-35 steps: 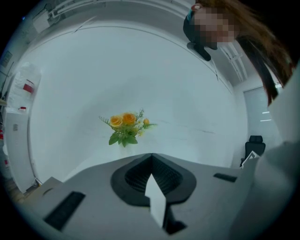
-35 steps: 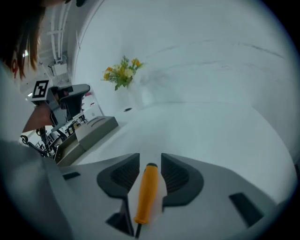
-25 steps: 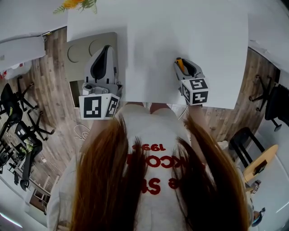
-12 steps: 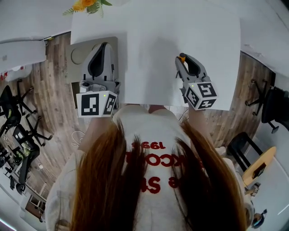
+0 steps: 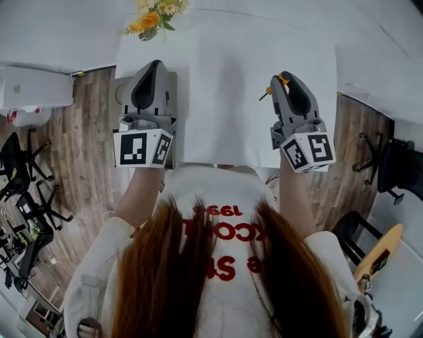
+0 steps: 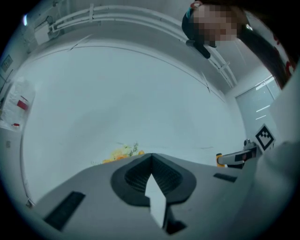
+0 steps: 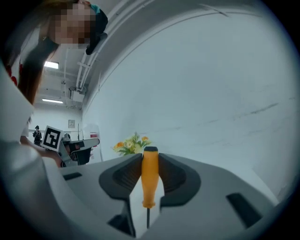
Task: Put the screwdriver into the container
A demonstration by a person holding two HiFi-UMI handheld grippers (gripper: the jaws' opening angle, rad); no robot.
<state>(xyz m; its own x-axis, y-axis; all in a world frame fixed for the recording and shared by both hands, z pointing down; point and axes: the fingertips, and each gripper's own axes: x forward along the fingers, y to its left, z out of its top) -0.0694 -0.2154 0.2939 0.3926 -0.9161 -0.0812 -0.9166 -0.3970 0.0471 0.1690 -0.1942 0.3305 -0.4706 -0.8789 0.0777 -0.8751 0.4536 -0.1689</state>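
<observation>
An orange-handled screwdriver [image 7: 150,177] stands upright between the jaws of my right gripper [image 7: 150,157], its thin shaft [image 7: 148,218] pointing back toward the camera. The jaws are closing, and their pads press on the handle from both sides. In the head view the right gripper [image 5: 285,79] is held up over the white table [image 5: 225,79] at the right, with the orange handle [image 5: 284,80] peeking past its tip. My left gripper [image 5: 152,67] is raised at the table's left edge. Its jaws [image 6: 151,157] meet at the tips with nothing between them. No container shows clearly.
A bunch of yellow and orange flowers [image 5: 155,16] stands at the table's far left corner. A flat grey thing [image 5: 172,92] lies at the table's left side, mostly hidden under the left gripper. Chairs [image 5: 20,165] stand on the wooden floor at the left and right.
Both grippers have risen and moved forward over the table, the right one carrying the screwdriver out to the right. The flowers have come further into view.
</observation>
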